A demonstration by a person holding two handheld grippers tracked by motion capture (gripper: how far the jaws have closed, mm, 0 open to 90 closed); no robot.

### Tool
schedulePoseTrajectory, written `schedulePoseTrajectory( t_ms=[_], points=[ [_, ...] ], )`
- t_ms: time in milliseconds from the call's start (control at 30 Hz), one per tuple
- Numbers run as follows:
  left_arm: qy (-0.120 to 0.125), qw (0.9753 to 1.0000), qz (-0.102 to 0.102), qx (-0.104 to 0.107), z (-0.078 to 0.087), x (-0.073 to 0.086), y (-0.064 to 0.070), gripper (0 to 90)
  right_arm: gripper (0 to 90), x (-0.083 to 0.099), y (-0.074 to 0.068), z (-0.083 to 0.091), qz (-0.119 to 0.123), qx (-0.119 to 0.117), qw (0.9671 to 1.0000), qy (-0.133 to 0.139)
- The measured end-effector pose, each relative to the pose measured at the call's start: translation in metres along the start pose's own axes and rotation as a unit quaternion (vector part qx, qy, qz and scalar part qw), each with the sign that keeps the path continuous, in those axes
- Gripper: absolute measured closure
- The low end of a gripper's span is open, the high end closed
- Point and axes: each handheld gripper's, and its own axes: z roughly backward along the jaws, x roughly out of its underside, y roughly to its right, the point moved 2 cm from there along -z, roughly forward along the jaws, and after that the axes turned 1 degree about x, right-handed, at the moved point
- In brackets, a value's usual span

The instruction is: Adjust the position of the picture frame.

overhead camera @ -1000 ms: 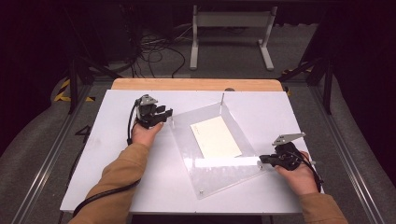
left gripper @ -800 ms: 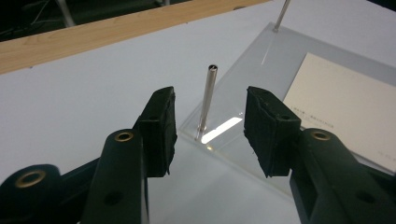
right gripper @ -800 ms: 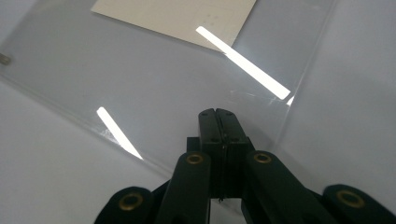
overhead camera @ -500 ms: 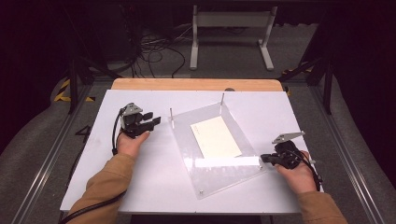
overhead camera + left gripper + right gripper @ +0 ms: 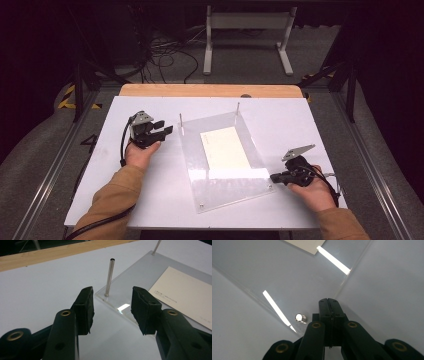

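A clear acrylic plate (image 5: 225, 180) lies askew on the white table (image 5: 310, 125), with a cream card (image 5: 227, 147) on it. Thin metal posts stand at its far left corner (image 5: 181, 121) and far right corner (image 5: 238, 108). My left gripper (image 5: 167, 128) hovers open just left of the far left post. In the left gripper view, that post (image 5: 109, 277) rises ahead between the spread jaws of my left gripper (image 5: 112, 291). My right gripper (image 5: 273, 176) is shut with its tips at the plate's near right corner. In the right gripper view, my right gripper (image 5: 329, 300) sits beside a small metal stud (image 5: 300, 318).
A wooden strip (image 5: 210, 90) borders the table's far edge. Beyond it the floor holds cables (image 5: 165, 55) and a white stand (image 5: 245, 30). Metal rails (image 5: 372, 165) run along both sides of the table. Another small stud (image 5: 201, 205) marks the plate's near left corner.
My left gripper has drawn back to the left from the plate's far left corner, staying open. The right gripper and the plate have held still.
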Motion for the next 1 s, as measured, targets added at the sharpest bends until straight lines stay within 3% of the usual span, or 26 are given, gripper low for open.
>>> schedulePoseTrajectory(
  t_ms=[400, 633, 733, 800, 867, 1000],
  points=[
    [-0.011, 0.9998, 0.007, -0.014, -0.020, -0.007, -0.011, 46.3, 90.0, -0.016, -0.039, -0.019, 0.053, -0.063, 0.9965, -0.017],
    [-0.015, 0.9994, 0.013, -0.030, -0.033, -0.014, -0.021, 43.5, 90.0, -0.024, -0.052, -0.029, 0.075, -0.084, 0.9935, -0.017],
    [-0.014, 0.9994, 0.012, -0.028, -0.039, -0.018, -0.020, 42.7, 90.0, -0.026, -0.052, -0.029, 0.084, -0.084, 0.9928, -0.017],
    [-0.016, 0.9993, 0.005, -0.033, -0.045, -0.022, -0.019, 42.6, 89.9, -0.027, -0.050, -0.028, 0.077, -0.090, 0.9929, -0.003],
    [-0.017, 0.9993, -0.001, -0.033, -0.051, -0.027, -0.019, 43.4, 89.9, -0.028, -0.048, -0.025, 0.077, -0.076, 0.9941, 0.006],
    [-0.020, 0.9990, 0.001, -0.040, -0.061, -0.032, -0.019, 48.2, 89.9, -0.029, -0.043, -0.017, 0.070, -0.072, 0.9945, 0.029]
  ],
)
